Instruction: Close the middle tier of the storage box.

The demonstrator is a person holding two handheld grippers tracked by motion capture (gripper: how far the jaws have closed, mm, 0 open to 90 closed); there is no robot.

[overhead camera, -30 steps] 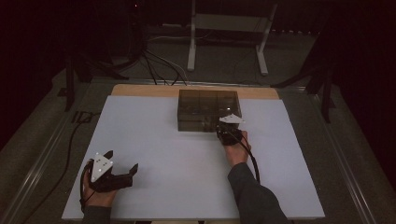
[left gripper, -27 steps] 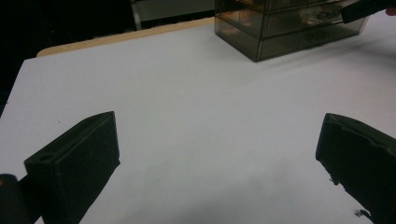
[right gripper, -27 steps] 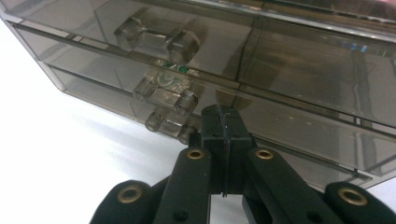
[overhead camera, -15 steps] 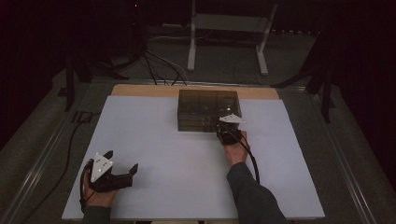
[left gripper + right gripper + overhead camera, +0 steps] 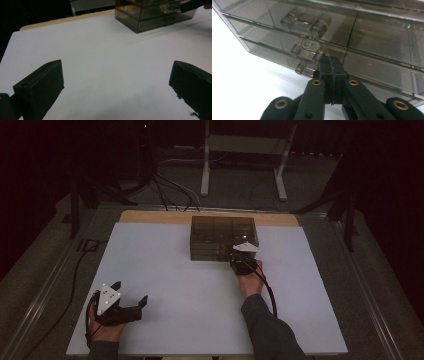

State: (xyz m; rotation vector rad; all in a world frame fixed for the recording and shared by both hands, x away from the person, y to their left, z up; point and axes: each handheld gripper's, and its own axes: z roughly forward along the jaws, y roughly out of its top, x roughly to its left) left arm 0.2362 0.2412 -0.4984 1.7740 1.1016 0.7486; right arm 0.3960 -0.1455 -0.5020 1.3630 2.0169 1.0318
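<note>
You have no lettering, label, brand, number or sign to read here. The smoky drawer box (image 5: 223,237) at your twelve o'clock shows bare plastic fronts; in the right gripper view a greenish patch behind one drawer handle (image 5: 307,45) is too blurred to make out as writing. The white tabletop (image 5: 165,270) carries no print, and the grey plate (image 5: 108,298) at your eight o'clock shows dots, not characters.

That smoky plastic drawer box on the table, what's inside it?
The drawer box is tinted see-through. In the right gripper view, a small greenish patterned item shows behind a middle drawer front. The tint and glare hide everything else; what the other drawers hold cannot be told.
</note>
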